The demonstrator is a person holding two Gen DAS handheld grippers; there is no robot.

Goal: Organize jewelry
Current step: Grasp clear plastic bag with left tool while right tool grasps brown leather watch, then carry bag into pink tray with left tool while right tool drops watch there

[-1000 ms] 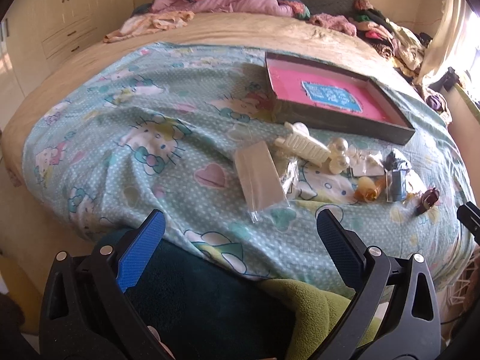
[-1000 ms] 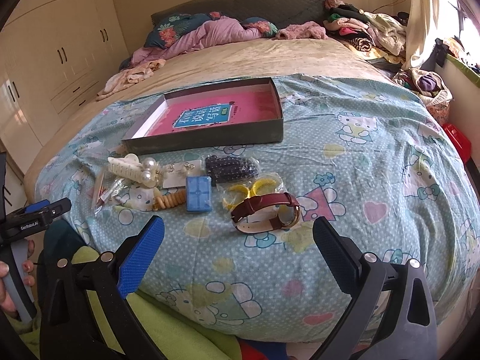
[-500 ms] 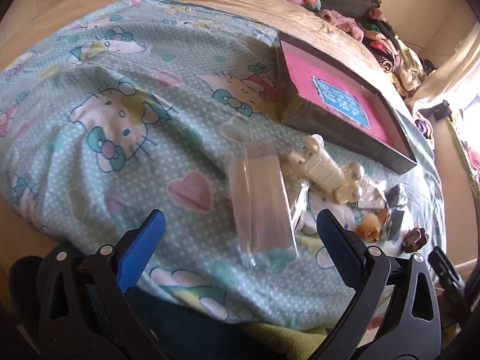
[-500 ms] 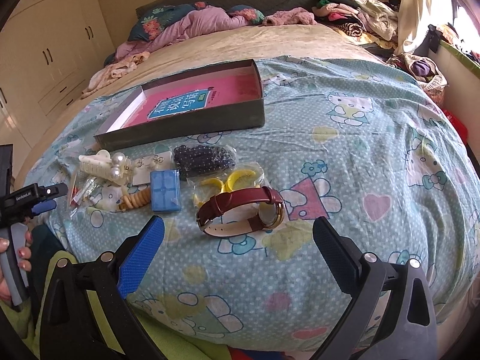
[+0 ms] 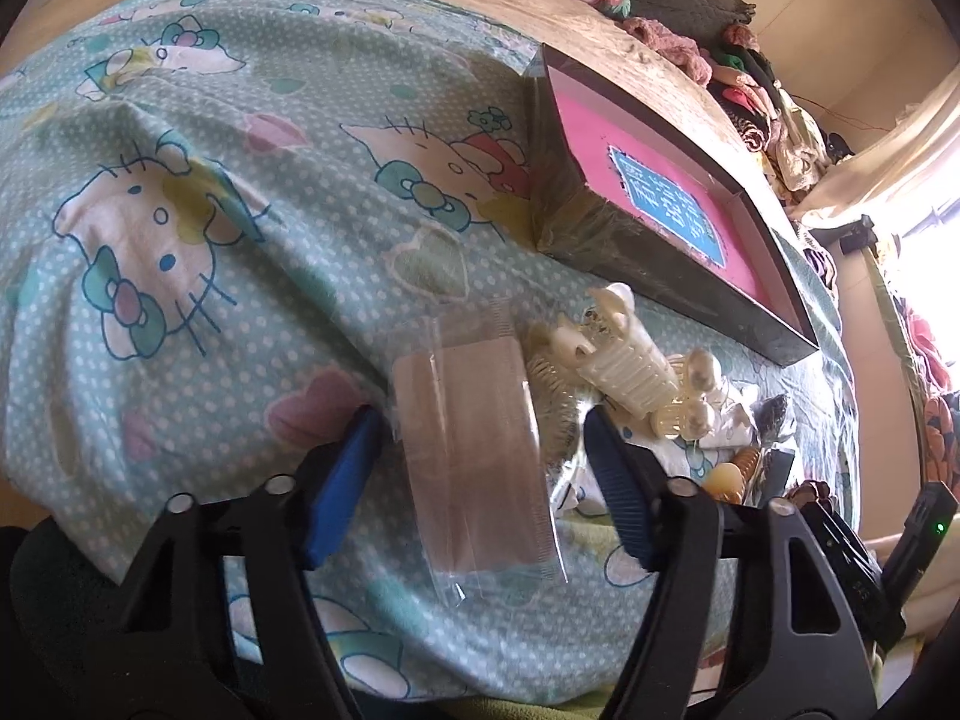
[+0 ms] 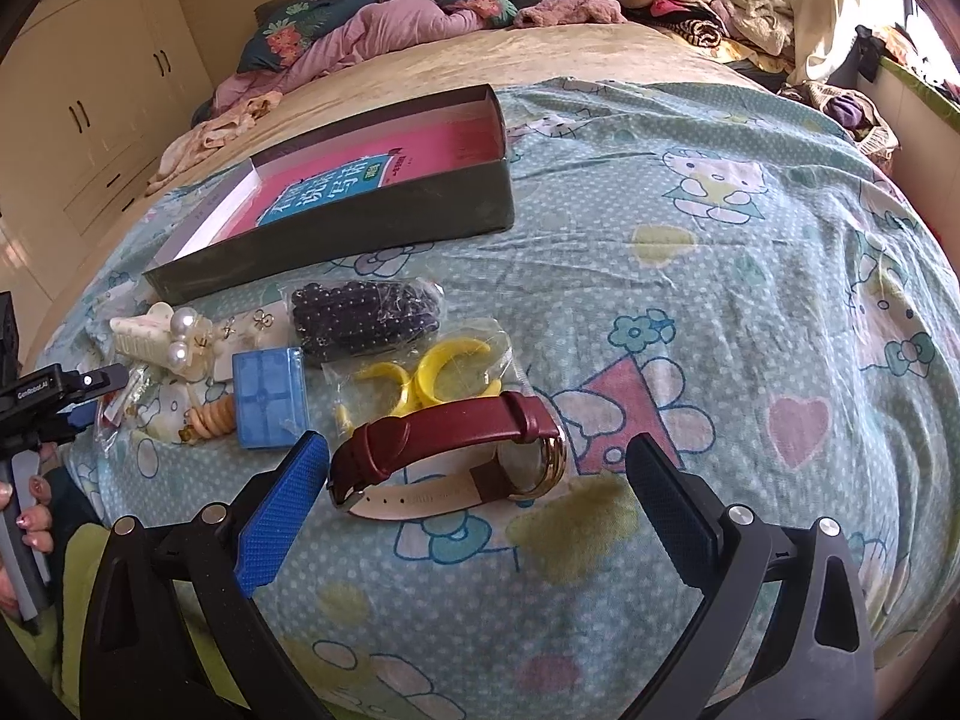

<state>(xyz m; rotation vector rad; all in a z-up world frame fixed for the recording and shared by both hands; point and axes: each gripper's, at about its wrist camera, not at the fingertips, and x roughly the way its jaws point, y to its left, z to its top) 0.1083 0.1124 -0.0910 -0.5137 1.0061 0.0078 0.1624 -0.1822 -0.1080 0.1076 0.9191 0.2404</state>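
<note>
On the far left of the right wrist view, a hand (image 6: pixel 24 516) grips the handle of the left gripper, whose black body carries white lettering, roughly "GenRobot.AI". The only other writing is on the teal label (image 6: pixel 324 192) inside the shallow dark box (image 6: pixel 336 240) with its pink floor: large white Chinese characters, not readable here.

In the left wrist view the left gripper (image 5: pixel 480 456) points down at the Hello Kitty bedsheet (image 5: pixel 180 210). Its jaws are closing around a clear plastic sleeve (image 5: pixel 474 450) with a tan card inside; the sleeve lies between the blue pads, and I cannot tell that they press it yet. At 2 o'clock from the sleeve, just beside it, lies a cream claw hair clip (image 5: pixel 624 360) with pearl beads.

In the right wrist view the jewelry sits in a row in front of the box: the same cream clip (image 6: pixel 162 336) at the left, a small blue box (image 6: pixel 270 399), a bag of dark beads (image 6: pixel 366 318) and bagged yellow hoops (image 6: pixel 432 378). The right gripper (image 6: pixel 474 498) has its fingers spread wide, gripping nothing. Between them lies a wristwatch (image 6: pixel 456 450) with a maroon leather strap, pale lining and gold case, at 5 o'clock from the hoops.
</note>
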